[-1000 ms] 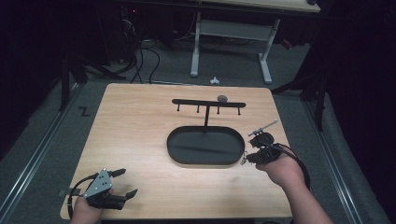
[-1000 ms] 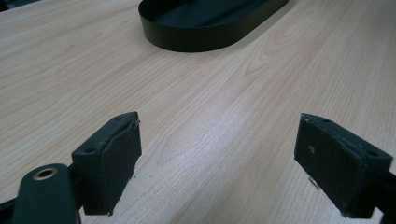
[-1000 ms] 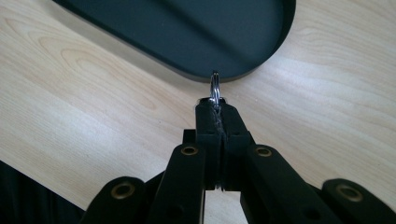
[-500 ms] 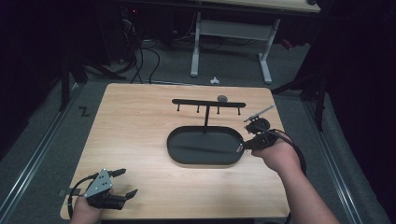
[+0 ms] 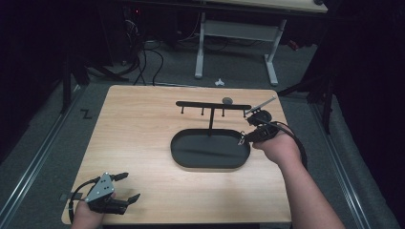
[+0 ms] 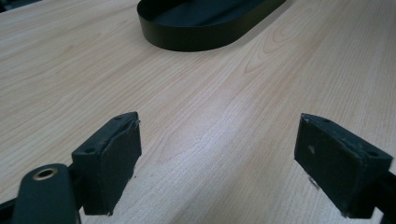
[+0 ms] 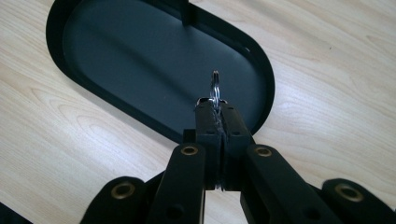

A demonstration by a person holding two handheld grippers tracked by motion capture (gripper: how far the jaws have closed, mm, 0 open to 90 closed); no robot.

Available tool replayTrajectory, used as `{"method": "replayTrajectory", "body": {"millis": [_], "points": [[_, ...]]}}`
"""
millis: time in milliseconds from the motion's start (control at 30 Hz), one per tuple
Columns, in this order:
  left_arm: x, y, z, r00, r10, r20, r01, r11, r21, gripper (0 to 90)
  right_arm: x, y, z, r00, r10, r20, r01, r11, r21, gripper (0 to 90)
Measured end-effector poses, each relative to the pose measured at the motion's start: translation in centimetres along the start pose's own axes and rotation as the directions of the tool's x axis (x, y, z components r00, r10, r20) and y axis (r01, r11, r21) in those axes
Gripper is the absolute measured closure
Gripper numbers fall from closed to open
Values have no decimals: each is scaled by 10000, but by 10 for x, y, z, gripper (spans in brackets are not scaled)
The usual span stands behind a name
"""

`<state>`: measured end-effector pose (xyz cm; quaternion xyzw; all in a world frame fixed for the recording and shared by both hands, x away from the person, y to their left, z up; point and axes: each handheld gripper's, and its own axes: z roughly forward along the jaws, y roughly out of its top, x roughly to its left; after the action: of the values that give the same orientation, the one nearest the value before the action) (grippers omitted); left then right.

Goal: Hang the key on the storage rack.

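Over the right end of the black oval tray (image 5: 191, 160), the right gripper (image 5: 244, 138) is held in the person's right hand (image 5: 279, 148), its jaws pressed together on a small metal ring (image 7: 215, 88). In the right gripper view the ring is seen edge-on (a thin silver loop), standing up out of the closed tips with the tray's dark floor behind it. The tray lies on the wooden table (image 5: 138, 129), and a thin post rises from it to carry a black hook rack (image 5: 212, 105), a horizontal bar with short pegs hanging below. The ring is held near the bar's right end, apart from the pegs.

At the table's near left corner the left gripper (image 5: 128, 187) is held low by the left hand (image 5: 86, 214), its jaws spread wide with nothing between them; bare wood is seen between its pads (image 6: 114, 161) in the left gripper view, and the tray lies well ahead.
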<state>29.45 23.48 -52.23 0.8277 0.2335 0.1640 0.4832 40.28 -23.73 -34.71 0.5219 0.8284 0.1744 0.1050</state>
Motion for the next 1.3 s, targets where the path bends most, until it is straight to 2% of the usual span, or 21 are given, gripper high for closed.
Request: {"method": "replayTrajectory", "body": {"millis": [200,333,600,1000,1300], "points": [[0,-1,0,10000,-33,-8,33,10000,42,153,-5,13,-6,10000,54,-2,-55,9998,-196,887],[0,-1,0,10000,-5,22,5,10000,85,153,-7,20,-8,9999,-17,145,18,9999,-120,888],[0,-1,1,10000,26,94,-27,9999,146,153,-12,32,-13,9994,190,282,-184,9996,-212,887],[-1,-1,1,9999,46,158,-50,9997,236,153,-18,42,-18,9987,301,414,-289,9992,-292,887],[-3,-2,3,9995,147,278,-158,9991,397,153,-26,48,-14,9981,385,490,-374,9990,-235,881]]}}
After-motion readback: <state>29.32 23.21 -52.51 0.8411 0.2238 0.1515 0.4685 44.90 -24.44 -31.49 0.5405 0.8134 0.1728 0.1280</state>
